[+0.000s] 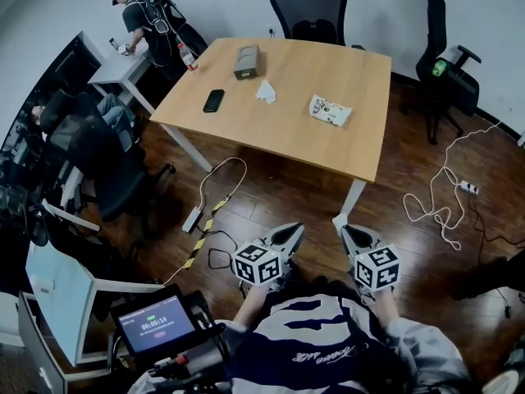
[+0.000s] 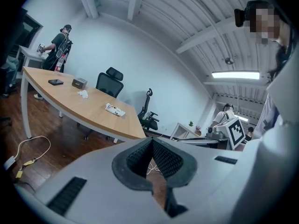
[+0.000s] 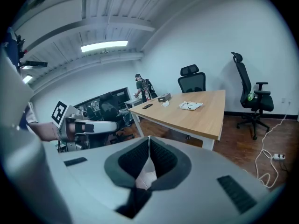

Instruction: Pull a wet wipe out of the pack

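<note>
Wet wipe pack [image 1: 330, 110] lies flat on the table [image 1: 361, 150], on its right half, well apart from both claws and straight ahead across the floor. Its long axis runs roughly side to side, slightly slanted. Left claw [image 1: 289, 233] and right claw [image 1: 351, 233] are both pinched together at the tips with nothing between, held close to the person's body. Right claw looks marginally nearer the pack. Pull not started: the 2 claws must reach the table first.

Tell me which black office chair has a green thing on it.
The tall chair right of the table: a green thing sits on it. The chair behind the table carries none.
</note>
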`<action>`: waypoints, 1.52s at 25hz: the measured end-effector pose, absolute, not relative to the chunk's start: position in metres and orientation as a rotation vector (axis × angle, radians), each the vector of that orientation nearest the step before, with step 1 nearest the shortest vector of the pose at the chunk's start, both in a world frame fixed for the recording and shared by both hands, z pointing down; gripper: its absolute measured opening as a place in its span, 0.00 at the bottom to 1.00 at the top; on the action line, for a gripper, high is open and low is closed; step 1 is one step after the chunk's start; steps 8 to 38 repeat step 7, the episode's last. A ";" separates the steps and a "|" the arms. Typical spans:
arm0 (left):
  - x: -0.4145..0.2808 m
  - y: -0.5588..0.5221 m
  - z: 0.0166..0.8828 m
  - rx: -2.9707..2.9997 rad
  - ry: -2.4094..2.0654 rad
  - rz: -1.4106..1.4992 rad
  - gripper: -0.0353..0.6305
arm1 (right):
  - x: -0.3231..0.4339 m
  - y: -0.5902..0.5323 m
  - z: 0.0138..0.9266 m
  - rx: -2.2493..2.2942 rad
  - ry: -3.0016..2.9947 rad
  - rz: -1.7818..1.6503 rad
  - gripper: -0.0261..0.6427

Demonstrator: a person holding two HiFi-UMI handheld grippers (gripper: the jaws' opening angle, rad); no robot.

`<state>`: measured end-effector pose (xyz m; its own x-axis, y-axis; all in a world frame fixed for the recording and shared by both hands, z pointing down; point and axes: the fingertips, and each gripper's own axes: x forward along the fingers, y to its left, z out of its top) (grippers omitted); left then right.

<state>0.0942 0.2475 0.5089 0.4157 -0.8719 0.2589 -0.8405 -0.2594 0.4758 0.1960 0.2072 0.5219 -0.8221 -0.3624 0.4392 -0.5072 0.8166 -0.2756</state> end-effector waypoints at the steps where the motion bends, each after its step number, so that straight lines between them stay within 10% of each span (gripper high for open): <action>1: 0.094 0.248 0.509 2.125 -1.445 -0.075 0.06 | 0.196 0.207 0.522 0.654 -2.631 0.545 0.05; 38: 0.092 0.245 0.504 2.121 -1.445 -0.079 0.06 | 0.195 0.204 0.516 0.649 -2.630 0.544 0.05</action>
